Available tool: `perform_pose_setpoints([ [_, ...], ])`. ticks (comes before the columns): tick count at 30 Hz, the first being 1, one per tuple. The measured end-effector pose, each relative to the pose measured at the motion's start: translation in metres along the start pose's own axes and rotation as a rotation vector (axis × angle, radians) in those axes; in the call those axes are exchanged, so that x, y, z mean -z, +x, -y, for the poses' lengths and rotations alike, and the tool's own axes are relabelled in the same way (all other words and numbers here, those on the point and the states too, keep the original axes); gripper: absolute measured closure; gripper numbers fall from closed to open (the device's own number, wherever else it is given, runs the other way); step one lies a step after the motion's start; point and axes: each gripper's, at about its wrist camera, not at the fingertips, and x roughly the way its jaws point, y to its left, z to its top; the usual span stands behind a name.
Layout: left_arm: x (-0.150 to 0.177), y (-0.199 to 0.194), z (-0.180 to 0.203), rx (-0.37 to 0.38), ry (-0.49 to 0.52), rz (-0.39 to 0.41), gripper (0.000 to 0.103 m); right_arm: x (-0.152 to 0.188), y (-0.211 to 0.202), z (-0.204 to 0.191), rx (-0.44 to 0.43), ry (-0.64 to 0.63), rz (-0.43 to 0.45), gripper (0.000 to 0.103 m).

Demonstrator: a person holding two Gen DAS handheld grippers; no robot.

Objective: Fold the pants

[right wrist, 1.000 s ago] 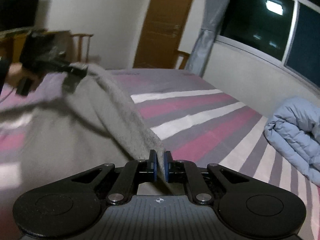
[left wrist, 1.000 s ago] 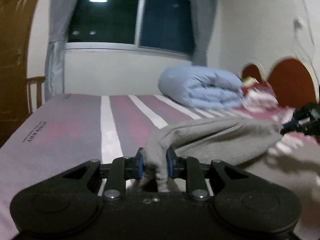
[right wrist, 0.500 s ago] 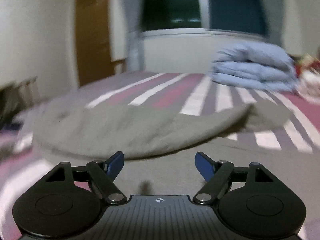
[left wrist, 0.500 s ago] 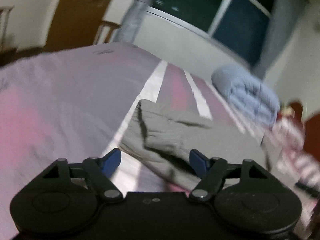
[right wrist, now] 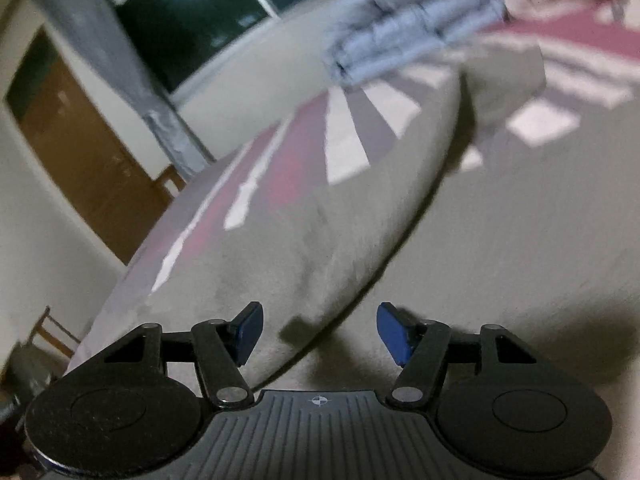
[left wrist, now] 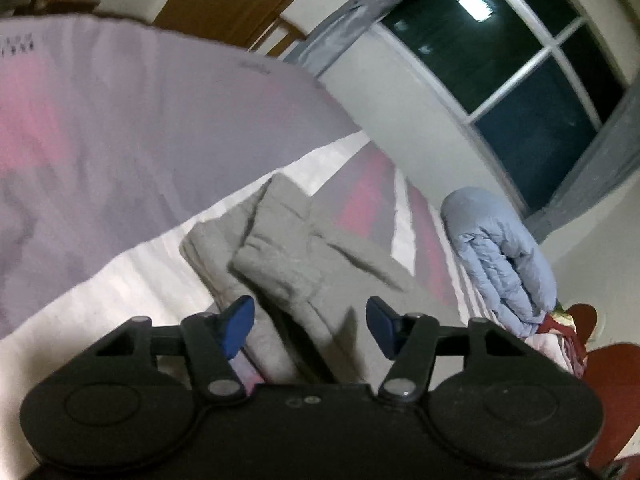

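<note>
Both grippers stand wide open and hold nothing: my left gripper (left wrist: 310, 326) hangs just over the near end of the grey pants (left wrist: 304, 264) on the striped bed (left wrist: 100, 128). My right gripper (right wrist: 318, 332) sits over a folded edge of the same cloth, running away up-right. Either hand looks equally near its edge.

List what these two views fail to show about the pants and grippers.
- Pants, left wrist view: near end hidden behind the left gripper body.
- Pants, right wrist view: motion blur smears the edges; the far end merges with the bedsheet.
- Neither view shows the other gripper; the right gripper appears only in its own.
</note>
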Motion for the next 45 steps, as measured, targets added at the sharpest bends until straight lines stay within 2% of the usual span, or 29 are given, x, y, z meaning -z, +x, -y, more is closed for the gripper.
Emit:
perform_pose_setpoints([
  [4, -0.009, 0.009, -0.012, 0.039, -0.097, -0.026, 0.052, -0.008, 0.02, 0.005, -0.023, 0.041, -0.014, 0.04],
  [5, -0.01, 0.009, -0.011, 0.038, -0.111, -0.032, 0.052, -0.011, 0.023, 0.006, -0.032, 0.049, -0.016, 0.043],
  [6, -0.01, 0.007, -0.011, 0.034, -0.12, -0.038, 0.052, -0.013, 0.024, 0.006, -0.031, 0.048, -0.019, 0.051],
  [8, -0.007, 0.002, -0.01, 0.052, -0.115, -0.037, 0.053, -0.015, 0.024, 0.008, -0.038, 0.046, -0.026, 0.053],
  [9, -0.005, 0.001, -0.01, 0.05, -0.118, -0.036, 0.058, -0.013, 0.022, 0.007, -0.038, 0.039, -0.025, 0.055],
  [10, -0.004, 0.0, -0.01, 0.049, -0.123, -0.042, 0.059, -0.012, 0.02, 0.01, -0.034, 0.028, -0.024, 0.061],
  [13, -0.001, -0.011, -0.003, 0.029, -0.078, -0.013, 0.06, -0.004, 0.012, 0.012, -0.022, 0.034, -0.017, 0.071],
  [16, -0.002, -0.003, -0.001, 0.009, -0.055, -0.012, 0.061, -0.001, 0.009, 0.01, -0.019, 0.021, -0.021, 0.072],
  [17, -0.004, 0.003, -0.004, 0.001, -0.055, -0.013, 0.068, -0.001, 0.009, 0.01, -0.018, 0.019, -0.026, 0.073],
  [18, -0.006, 0.009, -0.008, -0.013, -0.061, -0.024, 0.083, -0.003, 0.012, 0.008, -0.019, 0.027, -0.036, 0.084],
  [19, -0.009, 0.013, -0.011, -0.021, -0.065, -0.039, 0.082, -0.005, 0.015, 0.009, -0.033, 0.036, -0.055, 0.095],
  [21, -0.015, 0.013, -0.01, 0.009, -0.041, -0.037, 0.085, -0.011, 0.014, 0.007, -0.052, 0.019, -0.062, 0.097],
  [24, -0.032, 0.003, -0.002, 0.055, 0.034, -0.002, 0.087, -0.02, -0.014, -0.008, -0.121, -0.045, 0.008, 0.097],
  [26, -0.044, -0.008, 0.001, 0.078, 0.064, 0.033, 0.087, -0.019, -0.037, -0.02, -0.164, -0.089, 0.045, 0.097],
  [28, -0.047, -0.013, -0.002, 0.078, 0.1, 0.034, 0.086, -0.008, -0.054, -0.028, -0.191, -0.135, 0.055, 0.097],
  [30, -0.039, 0.0, -0.014, 0.004, 0.119, -0.037, 0.086, 0.012, -0.053, -0.028, -0.175, -0.158, 0.022, 0.097],
  [31, -0.031, 0.012, -0.024, -0.038, 0.116, -0.093, 0.087, 0.025, -0.045, -0.025, -0.138, -0.178, -0.014, 0.097],
  [32, -0.024, 0.016, -0.034, -0.037, 0.099, -0.114, 0.087, 0.038, -0.031, -0.016, -0.094, -0.158, -0.081, 0.097],
  [33, -0.022, 0.014, -0.039, -0.017, 0.082, -0.102, 0.086, 0.045, -0.023, -0.006, -0.08, -0.114, -0.117, 0.097],
  [35, -0.023, 0.007, -0.037, -0.009, 0.079, -0.093, 0.086, 0.046, -0.024, -0.001, -0.102, -0.086, -0.099, 0.097],
  [38, -0.024, -0.002, -0.024, -0.003, 0.138, -0.07, 0.086, 0.041, -0.034, -0.008, -0.111, -0.114, -0.076, 0.097],
  [40, -0.022, 0.002, -0.024, -0.032, 0.147, -0.092, 0.086, 0.04, -0.038, -0.009, -0.112, -0.127, -0.065, 0.097],
  [43, -0.022, 0.004, -0.026, -0.044, 0.126, -0.092, 0.083, 0.048, -0.024, -0.009, -0.069, -0.134, -0.117, 0.097],
  [44, -0.023, 0.002, -0.023, -0.045, 0.123, -0.084, 0.079, 0.047, -0.026, -0.008, -0.071, -0.127, -0.125, 0.097],
  [45, -0.022, -0.004, -0.019, -0.061, 0.123, -0.069, 0.069, 0.044, -0.03, -0.009, -0.072, -0.116, -0.125, 0.094],
])
